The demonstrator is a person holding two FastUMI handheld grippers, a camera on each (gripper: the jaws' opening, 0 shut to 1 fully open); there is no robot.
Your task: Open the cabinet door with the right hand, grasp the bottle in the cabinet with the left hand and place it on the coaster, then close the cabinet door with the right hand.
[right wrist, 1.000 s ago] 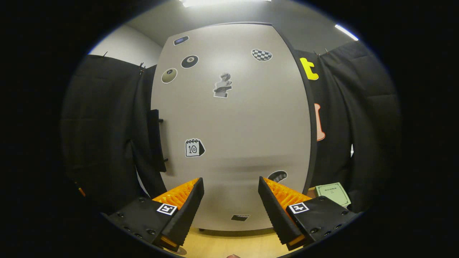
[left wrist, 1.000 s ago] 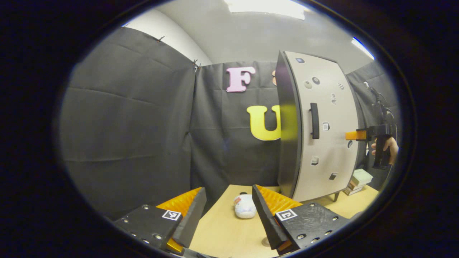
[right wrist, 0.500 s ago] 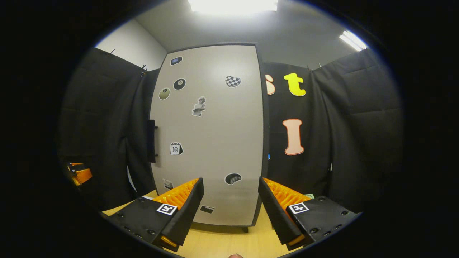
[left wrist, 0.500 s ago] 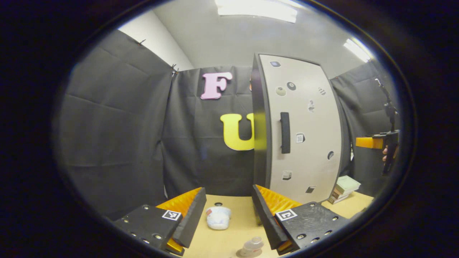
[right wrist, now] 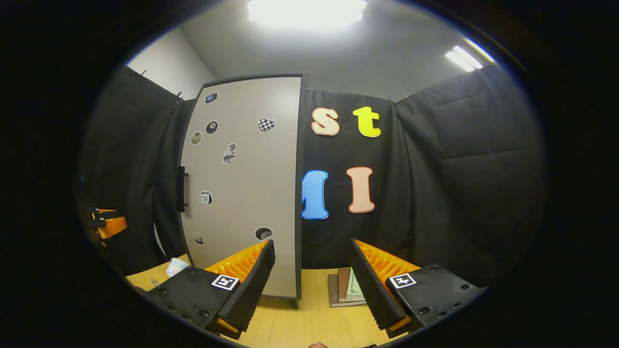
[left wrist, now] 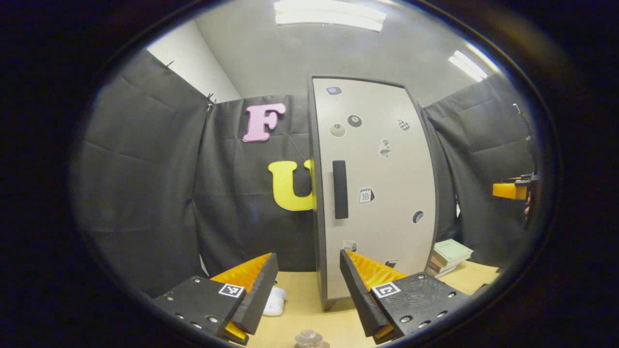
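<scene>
Basically done, judging by the layout: the tall pale-grey cabinet with a dark frame and stickers on its door (left wrist: 377, 193) stands closed on the light wooden table (left wrist: 300, 314), door flush with the frame in both views. The clear plastic bottle (left wrist: 309, 339) is at the bottom edge of the left gripper view, just its cap and shoulders visible, standing upright, long axis vertical, cap up. Cannot tell if a coaster is under it; the base is cut off.

Left gripper (left wrist: 307, 290) spread wide, nothing between the fingers; bottle sits below and between them, apart. Right gripper (right wrist: 312, 282) also spread, empty, well back from the cabinet.

Handling guess: bottle looks light, thin-walled, smooth, likely slippery and easy to tip; best taken around the mid-body, sideways, not by the cap. Door is a stiff, flat panel; the black vertical bar handle (left wrist: 340, 189) on its left side is the hold point, long axis up-down.

Also around: white crumpled soft thing (left wrist: 274, 300) on the table left of the cabinet, stack of books (left wrist: 447, 258) to its right.
</scene>
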